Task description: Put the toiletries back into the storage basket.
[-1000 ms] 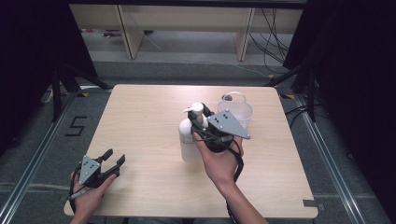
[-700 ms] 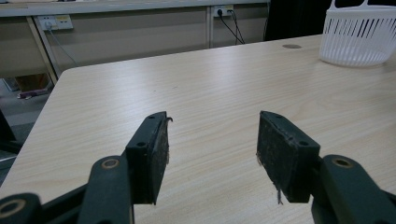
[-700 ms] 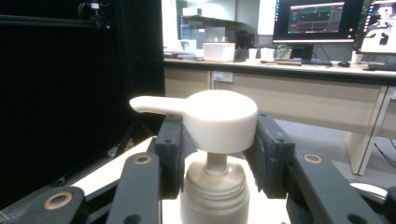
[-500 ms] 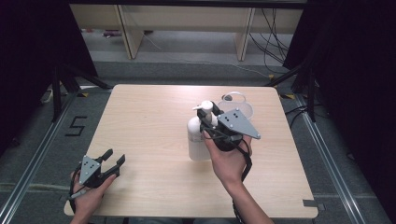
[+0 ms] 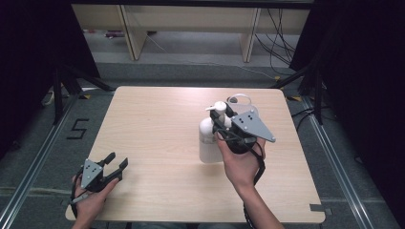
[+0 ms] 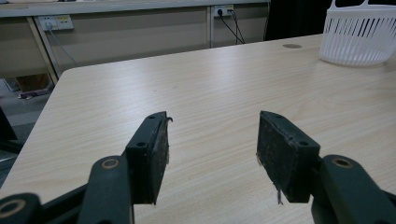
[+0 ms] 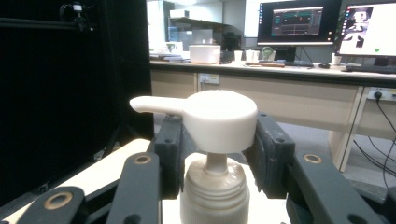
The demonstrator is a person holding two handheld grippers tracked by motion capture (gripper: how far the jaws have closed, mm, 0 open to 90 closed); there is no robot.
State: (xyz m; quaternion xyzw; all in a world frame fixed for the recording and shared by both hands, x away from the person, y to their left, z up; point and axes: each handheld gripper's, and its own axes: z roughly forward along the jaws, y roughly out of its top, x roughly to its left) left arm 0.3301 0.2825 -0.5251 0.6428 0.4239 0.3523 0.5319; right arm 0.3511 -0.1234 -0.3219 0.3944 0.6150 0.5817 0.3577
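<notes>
The white plastic pump-dispenser bottle [image 5: 208, 138] stands upright on the light wooden table [image 5: 157, 124], right of centre and in front of the white slatted plastic basket [image 5: 239, 101]. Judging by the grip, the step in hand is moving the bottle by its neck; it would go best kept vertical and low, since the smooth neck could slip and the body swing. The right gripper [image 7: 217, 149] has its jaws closed in under the pump head, against the neck. The left gripper [image 6: 212, 151] rests at the table's near left corner, jaws wide apart, holding nothing.
</notes>
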